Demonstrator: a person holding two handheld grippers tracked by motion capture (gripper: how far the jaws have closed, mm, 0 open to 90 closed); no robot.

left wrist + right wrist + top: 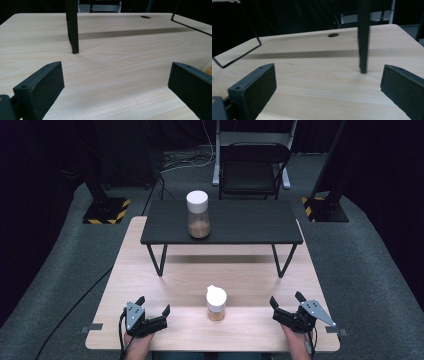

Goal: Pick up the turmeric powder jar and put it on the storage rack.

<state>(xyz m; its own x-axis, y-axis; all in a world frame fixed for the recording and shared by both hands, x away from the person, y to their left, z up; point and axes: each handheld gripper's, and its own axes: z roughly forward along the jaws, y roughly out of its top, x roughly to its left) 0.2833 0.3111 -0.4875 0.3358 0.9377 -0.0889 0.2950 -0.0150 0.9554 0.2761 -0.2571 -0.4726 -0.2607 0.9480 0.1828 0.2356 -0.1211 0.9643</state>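
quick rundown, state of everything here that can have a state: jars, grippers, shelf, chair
large jar: upright on the black shelf, white lid on, partly filled with brown contents
small jar: upright on the wooden table, white lid on, brown contents low in it
left gripper: open, fingers apart, holding nothing
right gripper: open, fingers apart, holding nothing
black shelf: standing level on the wooden table
chair: unoccupied, beyond the table
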